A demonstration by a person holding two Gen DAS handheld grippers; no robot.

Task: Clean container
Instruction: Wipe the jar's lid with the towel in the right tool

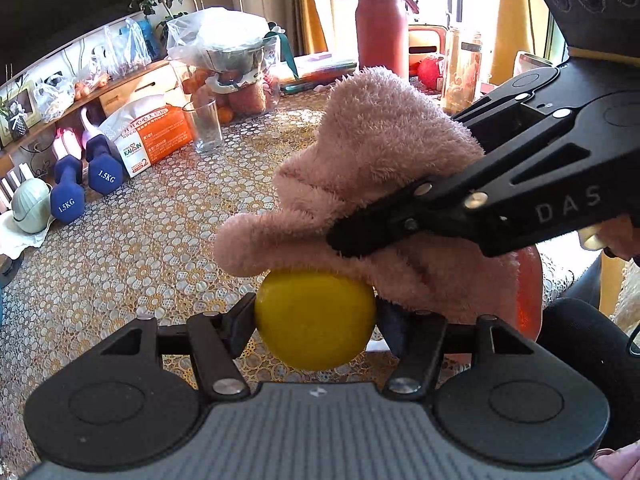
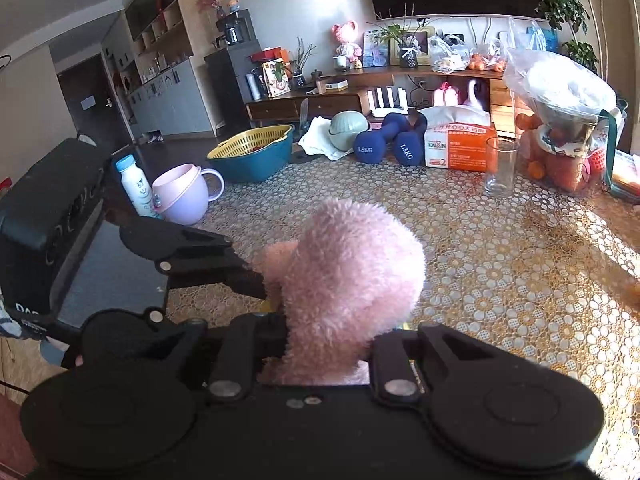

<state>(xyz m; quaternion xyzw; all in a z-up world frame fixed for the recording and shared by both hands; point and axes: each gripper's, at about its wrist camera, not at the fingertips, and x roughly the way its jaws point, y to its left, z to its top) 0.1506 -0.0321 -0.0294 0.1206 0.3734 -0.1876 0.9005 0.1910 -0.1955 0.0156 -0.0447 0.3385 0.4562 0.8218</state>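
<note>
Left claw (image 1: pixel 316 316) grips yellow container (image 1: pixel 316 320) under pink cloth (image 1: pixel 384 184)

Both wrist views look steeply down along their own claws, very close to the pink cloth (image 1: pixel 384 152) (seen from opposite sides), sharing table (image 2: pixel 500 260) and dumbbells (image 2: pixel 384 140).

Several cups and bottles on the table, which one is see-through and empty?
The clear glass standing by the orange box. The lilac mug and white bottle are opaque; the red flask too.
</note>
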